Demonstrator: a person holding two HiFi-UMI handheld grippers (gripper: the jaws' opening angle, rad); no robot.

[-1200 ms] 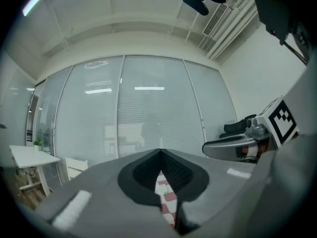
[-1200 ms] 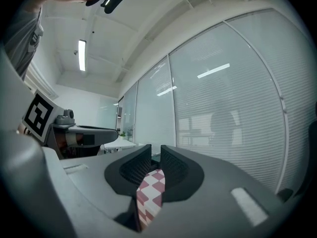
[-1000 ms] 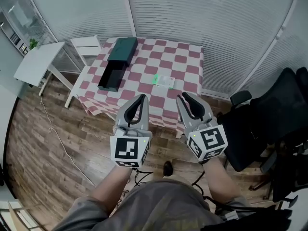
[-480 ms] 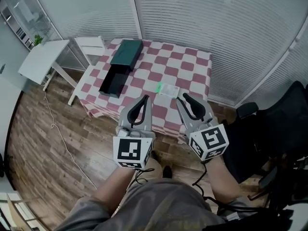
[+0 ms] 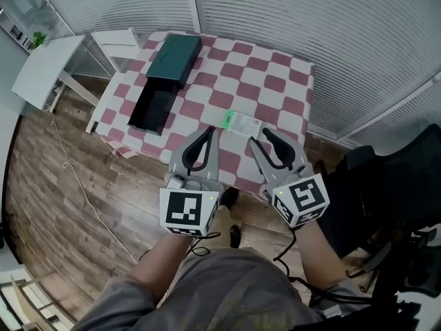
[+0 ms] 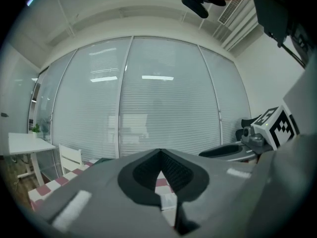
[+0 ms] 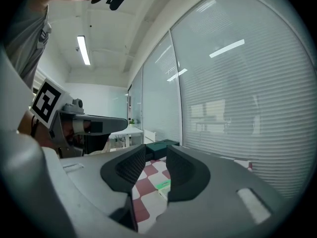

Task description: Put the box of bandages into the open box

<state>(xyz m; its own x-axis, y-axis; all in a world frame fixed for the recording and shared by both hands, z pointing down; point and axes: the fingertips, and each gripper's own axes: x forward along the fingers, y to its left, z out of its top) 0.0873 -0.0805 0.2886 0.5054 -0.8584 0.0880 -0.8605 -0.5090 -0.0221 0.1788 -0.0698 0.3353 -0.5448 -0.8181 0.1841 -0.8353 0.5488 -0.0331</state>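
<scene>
Near the front edge of the surface (image 5: 275, 81), right of its middle, lies the box of bandages (image 5: 242, 121): a small, flat, white carton with a bright green end, resting on the red-and-white checked cloth. The open box (image 5: 153, 107) sits well apart from it along the left edge. It is a long, dark, rigid tray with a shallow hollow, its near end toward the front left corner. A dark green cover (image 5: 174, 59) of the same shape lies at its far end, and I cannot tell whether the two overlap.

This looks like the approach step, with nothing picked up yet. The left gripper (image 5: 209, 131) is clenched with its tips meeting and nothing between them, and it hangs above the front edge. The right gripper (image 5: 258, 138) is just beside the carton on its near side. Its jaws have just been opening and stand a little apart, with only cloth and the carton's green end (image 7: 163, 186) visible beyond the gap.

The next move likely calls for the right gripper to widen further, come down over the carton's narrow sides and close gently. Thin card of this kind would probably crush under a hard squeeze. It would then carry the carton across toward the left edge and lower it into the tray's hollow.
</scene>
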